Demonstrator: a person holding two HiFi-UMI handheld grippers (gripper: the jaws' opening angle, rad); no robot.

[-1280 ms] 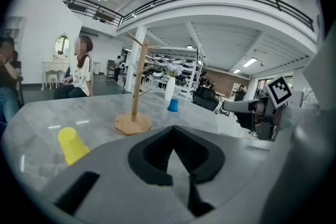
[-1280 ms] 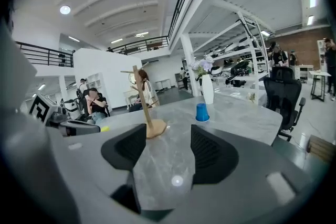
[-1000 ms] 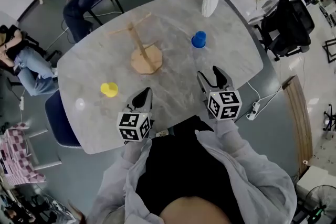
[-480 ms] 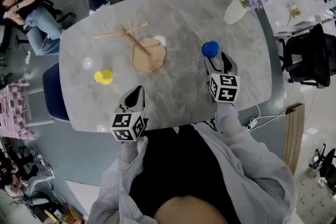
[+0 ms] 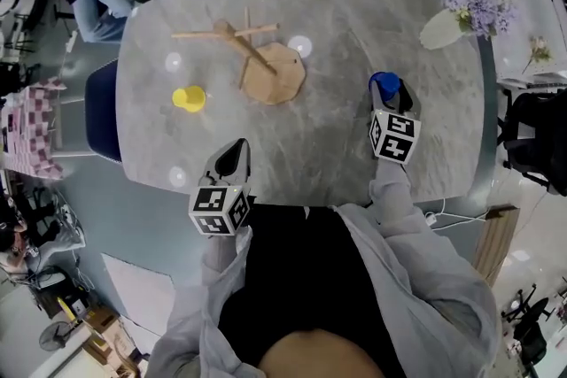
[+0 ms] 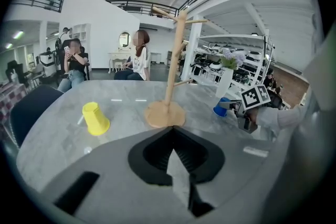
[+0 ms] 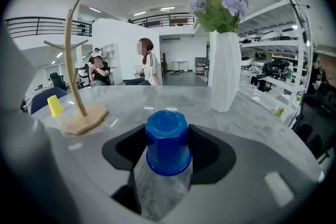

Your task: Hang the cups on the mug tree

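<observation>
A blue cup (image 5: 383, 83) (image 7: 167, 141) stands upside down on the marble table (image 5: 354, 4), right of centre. My right gripper (image 5: 388, 89) reaches round it. Its jaws are closing with the cup between them, and the cup still rests on the table. The wooden mug tree (image 5: 275, 73) (image 6: 167, 113) (image 7: 84, 115) stands mid-table with bare arms. A yellow cup (image 5: 188, 97) (image 6: 95, 118) sits upside down to its left. My left gripper (image 5: 234, 151) (image 6: 173, 136) hovers at the near table edge, shut and empty.
A white vase (image 5: 440, 27) (image 7: 224, 71) with lilac flowers stands at the far right corner, beyond the blue cup. A dark blue chair (image 5: 102, 111) is at the table's left end. People sit beyond the far left side.
My right gripper has moved forward until its jaws reach round the blue cup. The left gripper has kept to the near edge. The head view has swung round.
</observation>
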